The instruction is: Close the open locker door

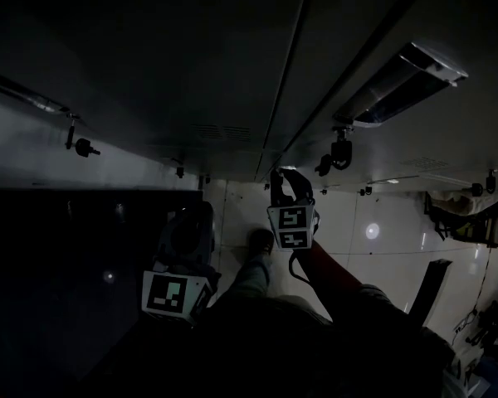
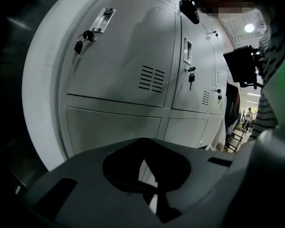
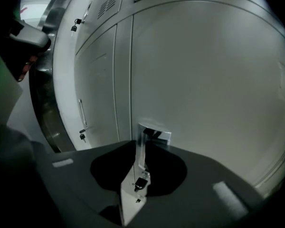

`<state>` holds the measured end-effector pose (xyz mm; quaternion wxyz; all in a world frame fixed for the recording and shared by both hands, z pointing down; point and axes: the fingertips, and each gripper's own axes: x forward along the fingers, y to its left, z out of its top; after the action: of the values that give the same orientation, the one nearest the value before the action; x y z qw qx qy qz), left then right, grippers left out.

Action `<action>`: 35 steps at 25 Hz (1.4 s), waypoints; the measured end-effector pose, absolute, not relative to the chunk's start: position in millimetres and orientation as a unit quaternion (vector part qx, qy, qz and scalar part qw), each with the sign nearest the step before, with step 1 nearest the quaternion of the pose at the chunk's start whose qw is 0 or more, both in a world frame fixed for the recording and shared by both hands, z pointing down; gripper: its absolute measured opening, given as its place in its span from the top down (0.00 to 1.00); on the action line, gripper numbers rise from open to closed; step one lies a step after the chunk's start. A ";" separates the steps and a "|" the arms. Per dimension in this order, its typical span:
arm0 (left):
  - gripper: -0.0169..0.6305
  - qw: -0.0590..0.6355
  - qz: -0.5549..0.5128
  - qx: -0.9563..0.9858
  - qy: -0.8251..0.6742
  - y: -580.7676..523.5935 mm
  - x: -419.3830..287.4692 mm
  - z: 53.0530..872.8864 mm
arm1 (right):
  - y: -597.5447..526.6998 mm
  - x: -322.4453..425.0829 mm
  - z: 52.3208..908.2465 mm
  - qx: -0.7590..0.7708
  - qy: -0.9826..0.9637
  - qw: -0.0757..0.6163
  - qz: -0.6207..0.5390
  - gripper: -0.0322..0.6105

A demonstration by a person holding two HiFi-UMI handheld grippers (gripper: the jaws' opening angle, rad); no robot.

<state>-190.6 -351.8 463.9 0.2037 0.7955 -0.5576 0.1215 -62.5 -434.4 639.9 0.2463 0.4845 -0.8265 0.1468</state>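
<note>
**Head view (dim).** The right tool [image 1: 289, 181] is reaching up from the centre of the frame to a seam between grey locker fronts. Its right marker cube [image 1: 290, 226] is facing the camera, and a red sleeve [image 1: 332, 272] is running off toward the lower right. The left tool [image 1: 191, 222] is hanging left of centre, with its left marker cube [image 1: 173, 293] below it. A shoe [image 1: 261, 240] is standing on the glossy tiled floor [image 1: 357, 222] between the two tools.

**Right gripper view.** The locker door [image 3: 140, 151] is standing edge-on at lower centre, between the jaws, which are pinching its thin free edge. A small key [image 3: 141, 182] is hanging from the door down inside the jaw opening. The recessed handle [image 3: 154, 133] is showing at the top of the visible edge. A broad pale locker face is filling the right of the frame.

**Left gripper view.** The jaws are lying pressed together at lower centre with nothing between them, and only slivers of light are showing past them. Beyond them, a bank of closed lockers [image 2: 128, 56] is filling the frame. A bunch of keys [image 2: 83, 37] is hanging at upper left, and vent slots [image 2: 152, 78] are showing at centre.
</note>
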 end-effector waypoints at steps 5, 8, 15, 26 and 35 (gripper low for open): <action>0.97 0.202 0.123 0.794 -0.560 -340.4 -188.3 463.0 | -429.3 -72.1 640.5 0.467 -0.832 0.252 0.160 0.67; 0.97 0.200 0.125 0.791 -0.565 -331.1 -191.1 462.5 | -425.0 -73.1 636.4 0.463 -0.835 0.246 0.166 0.58; 0.97 0.184 0.116 0.793 -0.569 -299.7 -187.8 449.9 | -369.9 -57.1 603.9 0.454 -0.844 0.226 0.175 0.59; 0.97 0.127 0.061 0.816 -0.561 -114.6 -126.8 399.4 | -148.0 28.7 430.0 0.482 -0.867 0.078 0.099 0.95; 0.97 0.126 0.053 0.825 -0.548 66.3 -85.1 355.0 | 27.7 101.0 361.1 0.508 -0.856 0.071 0.068 0.95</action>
<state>-85.1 66.3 355.0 0.1262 0.8251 -0.5482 0.0533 101.0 27.7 361.1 0.0712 0.5080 -0.8557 0.0684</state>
